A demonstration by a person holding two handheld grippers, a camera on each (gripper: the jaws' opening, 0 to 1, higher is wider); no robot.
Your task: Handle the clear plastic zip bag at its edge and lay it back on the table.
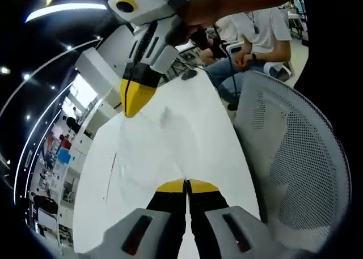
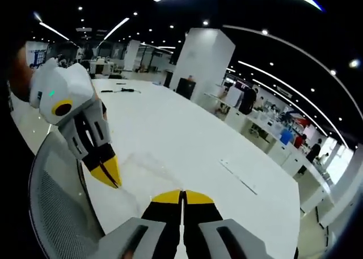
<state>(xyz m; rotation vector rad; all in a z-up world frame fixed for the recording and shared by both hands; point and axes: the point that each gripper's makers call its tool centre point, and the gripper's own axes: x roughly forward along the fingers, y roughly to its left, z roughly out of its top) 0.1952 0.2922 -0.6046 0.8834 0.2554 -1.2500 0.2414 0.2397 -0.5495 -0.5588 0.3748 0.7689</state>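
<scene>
The clear plastic zip bag [image 1: 161, 143] is stretched between the two tools above the long white table [image 1: 215, 109]. It is faint against the surface, and its outline is hard to trace.

In the left gripper view, the left gripper [image 1: 186, 186] has its yellow-tipped jaws pressed together at the near edge of the film, apparently pinching it. The right gripper [image 1: 136, 97] enters from above, its yellow tips clamped and appearing to hold the far edge.

In the right gripper view, the right gripper [image 2: 182, 198] stands clenched, and the left gripper [image 2: 108, 171] comes in from the left. A grey mesh office chair [image 1: 295, 157] stands just beside the table.

The bag appears held, not yet laid. To do this well, both edges should descend level and stay taut, over the table and away from the chair, before either grip opens.
</scene>
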